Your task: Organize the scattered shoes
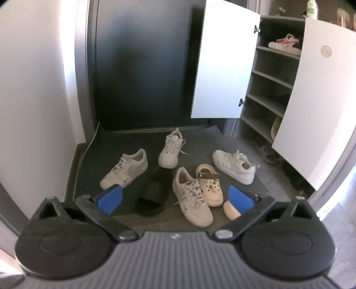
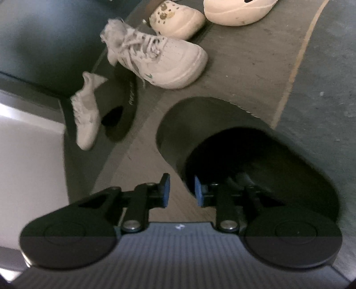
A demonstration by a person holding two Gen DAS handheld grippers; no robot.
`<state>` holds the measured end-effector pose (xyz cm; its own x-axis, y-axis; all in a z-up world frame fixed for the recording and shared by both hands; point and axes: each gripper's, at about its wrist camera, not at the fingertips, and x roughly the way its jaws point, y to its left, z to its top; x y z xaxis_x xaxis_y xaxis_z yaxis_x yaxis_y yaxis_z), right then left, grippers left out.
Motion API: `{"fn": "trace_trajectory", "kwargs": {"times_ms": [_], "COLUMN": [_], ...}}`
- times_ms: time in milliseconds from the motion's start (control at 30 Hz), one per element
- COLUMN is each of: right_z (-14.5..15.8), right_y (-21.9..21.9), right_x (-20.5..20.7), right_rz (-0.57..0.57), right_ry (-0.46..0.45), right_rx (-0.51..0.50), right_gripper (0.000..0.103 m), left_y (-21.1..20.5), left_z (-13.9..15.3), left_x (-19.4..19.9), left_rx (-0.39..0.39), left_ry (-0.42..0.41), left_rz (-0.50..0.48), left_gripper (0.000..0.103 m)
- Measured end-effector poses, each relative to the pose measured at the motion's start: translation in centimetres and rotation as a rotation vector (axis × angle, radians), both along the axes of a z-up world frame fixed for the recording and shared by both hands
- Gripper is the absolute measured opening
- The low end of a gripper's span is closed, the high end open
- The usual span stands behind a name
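Observation:
In the right wrist view a black slide (image 2: 244,144) lies on the mat just ahead. My right gripper (image 2: 182,192) is at the near edge of its strap, with one blue pad at the dark opening and the other outside. A gap shows, and the pads are not pressing. Another black slide (image 2: 120,106), a white sneaker (image 2: 164,60) and two cream clogs (image 2: 178,20) lie farther off. In the left wrist view my left gripper (image 1: 175,199) hangs wide open and empty above scattered white sneakers (image 1: 125,169), a cream clog (image 1: 210,184) and a black slide (image 1: 153,193).
A dark mat (image 1: 100,155) covers the entry floor before a dark door (image 1: 142,66). At the right stands a shoe cabinet (image 1: 271,77) with both white doors open, a pink and white sneaker (image 1: 284,43) on an upper shelf and footwear low down. White wall is at the left.

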<state>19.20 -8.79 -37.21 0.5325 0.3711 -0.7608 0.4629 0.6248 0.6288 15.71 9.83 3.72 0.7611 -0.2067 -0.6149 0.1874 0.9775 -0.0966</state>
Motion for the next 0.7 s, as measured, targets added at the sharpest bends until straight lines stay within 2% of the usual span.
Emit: {"fn": "trace_trajectory", "kwargs": {"times_ms": [100,167,233,300,400,567,633,700], "right_z": [2.0,3.8,6.8,10.6,15.9,25.1,29.6,32.7], "right_y": [0.0,0.1,-0.2,-0.8,-1.9,-4.7,-5.7,-6.1], "right_x": [0.2,-0.2,-1.1,-2.2,-3.6,-5.4,-6.8,-8.1], "right_rz": [0.141,0.205,0.227,0.243,0.245,0.183,0.170,0.154], "right_ry": [0.022,0.051,0.043,-0.010,-0.081,-0.204,-0.261,-0.305], "right_rx": [-0.019,-0.074,-0.127,-0.170,-0.237,-0.309,-0.376,-0.420], "right_gripper": [0.036,0.036,0.036,0.036,0.036,0.036,0.036,0.036], "left_y": [0.0,-0.1,-0.3,-0.6,-0.6,0.1,0.3,0.5], "left_z": [0.3,0.3,-0.1,-1.1,-2.0,-2.4,-2.6,-2.8], "left_x": [-0.1,-0.3,-0.6,-0.7,-0.9,-1.0,-0.8,-0.6], "left_rx": [-0.036,-0.030,0.011,0.077,0.057,0.102,0.104,0.102], "left_ry": [0.009,-0.002,-0.020,-0.001,0.059,0.035,0.035,0.046], "left_rz": [-0.007,-0.011,-0.008,0.004,-0.038,-0.021,-0.014,-0.013], "left_gripper": [0.103,0.103,0.103,0.103,0.103,0.103,0.103,0.103]}}
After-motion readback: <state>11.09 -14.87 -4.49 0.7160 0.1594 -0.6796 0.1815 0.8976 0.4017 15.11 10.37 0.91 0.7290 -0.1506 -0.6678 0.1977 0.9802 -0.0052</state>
